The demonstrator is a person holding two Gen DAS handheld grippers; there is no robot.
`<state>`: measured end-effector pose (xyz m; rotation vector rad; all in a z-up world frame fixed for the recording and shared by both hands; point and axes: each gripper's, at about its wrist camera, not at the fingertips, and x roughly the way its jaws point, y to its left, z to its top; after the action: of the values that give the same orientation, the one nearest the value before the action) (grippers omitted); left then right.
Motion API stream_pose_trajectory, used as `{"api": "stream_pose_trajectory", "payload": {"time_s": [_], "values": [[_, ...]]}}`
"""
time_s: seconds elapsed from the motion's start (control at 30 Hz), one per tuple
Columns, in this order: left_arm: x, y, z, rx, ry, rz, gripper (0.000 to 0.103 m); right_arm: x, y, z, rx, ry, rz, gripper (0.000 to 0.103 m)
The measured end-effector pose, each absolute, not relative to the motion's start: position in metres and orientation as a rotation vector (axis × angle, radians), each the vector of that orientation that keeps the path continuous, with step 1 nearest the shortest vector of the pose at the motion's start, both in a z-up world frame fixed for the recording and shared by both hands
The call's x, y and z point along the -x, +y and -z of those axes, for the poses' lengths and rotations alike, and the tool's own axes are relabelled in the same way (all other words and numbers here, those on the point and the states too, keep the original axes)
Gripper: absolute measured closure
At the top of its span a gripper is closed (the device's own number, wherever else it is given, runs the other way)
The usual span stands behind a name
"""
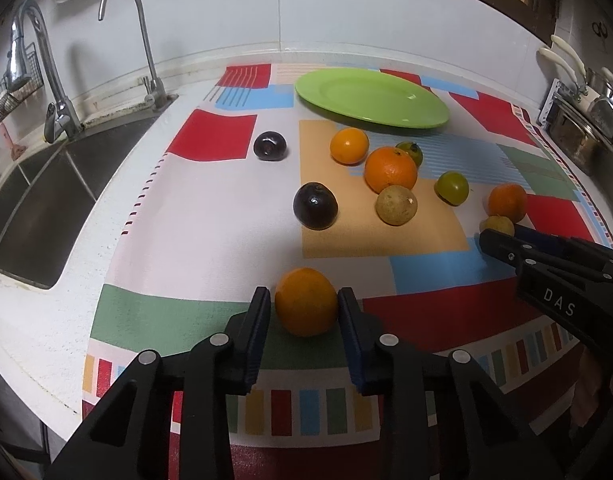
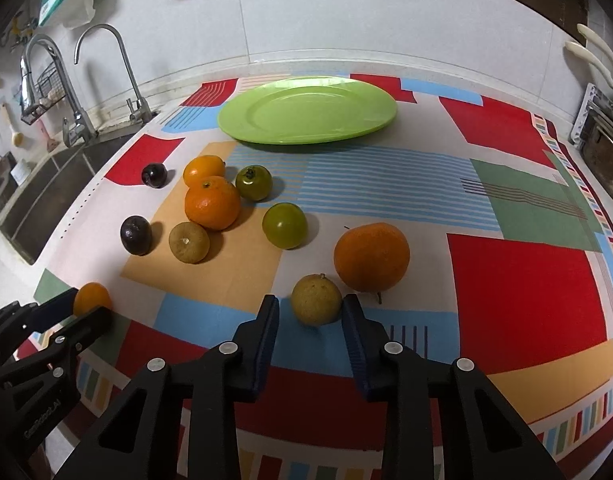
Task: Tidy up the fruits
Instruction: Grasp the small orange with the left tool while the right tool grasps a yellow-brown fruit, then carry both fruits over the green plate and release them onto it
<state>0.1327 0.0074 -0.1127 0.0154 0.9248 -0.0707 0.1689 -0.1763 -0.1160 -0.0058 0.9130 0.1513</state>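
Orange-skinned, firm and roll-prone, the small round mandarin (image 1: pixel 306 302) sits clamped at its widest girth in your left gripper (image 1: pixel 304 300), while your right gripper (image 2: pixel 316 306) pinches the rough tan round fruit (image 2: pixel 316 299) likewise.

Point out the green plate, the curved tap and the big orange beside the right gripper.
green plate (image 2: pixel 306 110), right wrist view, its centre.
curved tap (image 1: pixel 146 46), left wrist view, its neck.
big orange (image 2: pixel 371 257), right wrist view, its middle.

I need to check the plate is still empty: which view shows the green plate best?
The right wrist view: the green plate sits near centre, whole and bare. The left wrist view shows the plate too, also bare, but smaller and more foreshortened.
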Motion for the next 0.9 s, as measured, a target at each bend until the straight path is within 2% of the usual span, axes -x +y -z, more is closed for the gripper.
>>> {"api": "stream_pose_trajectory", "payload": {"time_s": [0.17,0.9], "values": [[-0.135,0.007,0.113,-0.015,0.929,0.078,0.071,-0.171,-0.178,0.118,-0.002,0.923,-0.150,0.075],[-0.166,0.005,0.068,-0.081,0.830,0.230,0.071,-0.175,-0.165,0.078,-0.017,0.855,-0.205,0.076]]}}
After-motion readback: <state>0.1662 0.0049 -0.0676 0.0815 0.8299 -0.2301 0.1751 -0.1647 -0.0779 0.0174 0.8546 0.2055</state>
